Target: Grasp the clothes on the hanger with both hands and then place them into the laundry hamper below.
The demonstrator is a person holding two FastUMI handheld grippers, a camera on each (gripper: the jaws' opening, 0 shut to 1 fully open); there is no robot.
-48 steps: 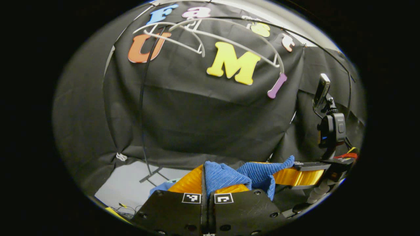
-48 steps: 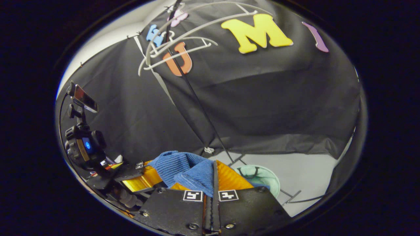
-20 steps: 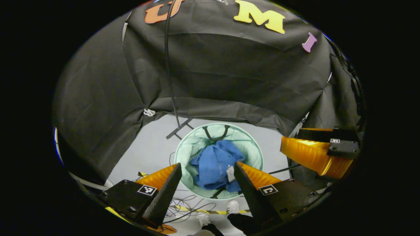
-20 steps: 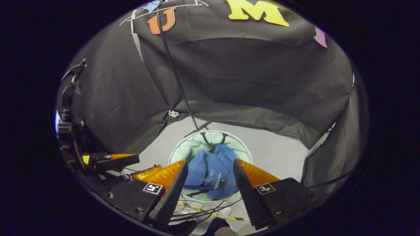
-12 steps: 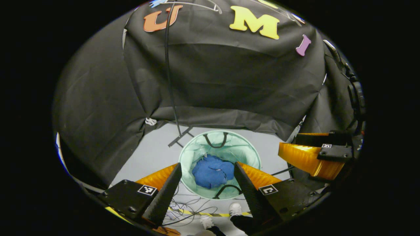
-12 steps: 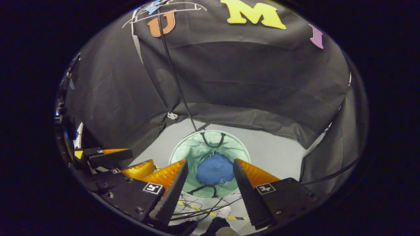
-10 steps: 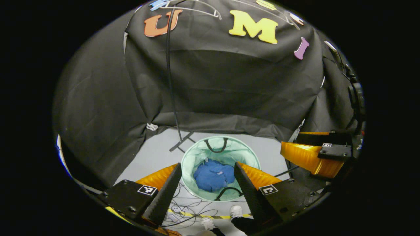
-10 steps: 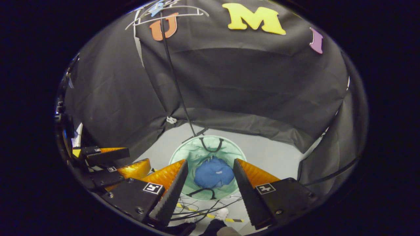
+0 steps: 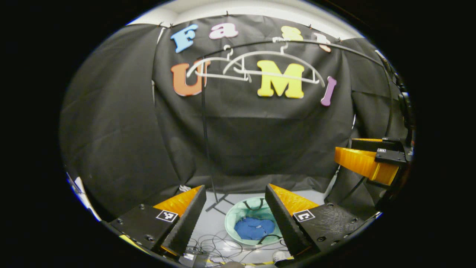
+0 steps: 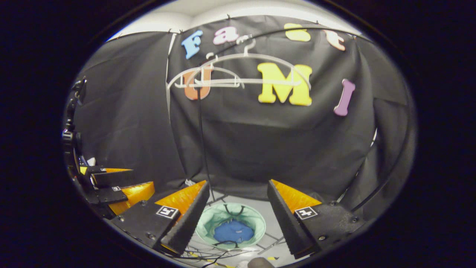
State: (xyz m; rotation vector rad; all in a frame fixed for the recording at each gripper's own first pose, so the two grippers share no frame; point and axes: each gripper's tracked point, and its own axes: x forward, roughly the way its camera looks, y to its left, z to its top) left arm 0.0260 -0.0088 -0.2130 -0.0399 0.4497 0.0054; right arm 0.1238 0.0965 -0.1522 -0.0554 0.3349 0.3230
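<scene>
Grey floor (image 9: 215, 219), blue clothes (image 9: 254, 227) in green hamper (image 9: 232, 223), both grippers' fingers (image 9: 193, 216) spread wide, holding nothing.

Left gripper view: rides left gripper (image 9: 235, 216), faces booth's back wall, tilted slightly down, high above floor; laundry hamper (image 9: 232, 223) small and far below between fingers. Right gripper (image 9: 366, 163) at right edge. Right gripper view: rides right gripper (image 10: 237, 214), beside first, same heading and height; left gripper (image 10: 122, 186) at left edge. Shared: white hangers (image 9: 256, 65) (image 10: 238, 69), rack pole (image 10: 202, 149), hamper (image 10: 208, 223), blue clothes (image 9: 254, 228) (image 10: 232, 230) inside.
</scene>
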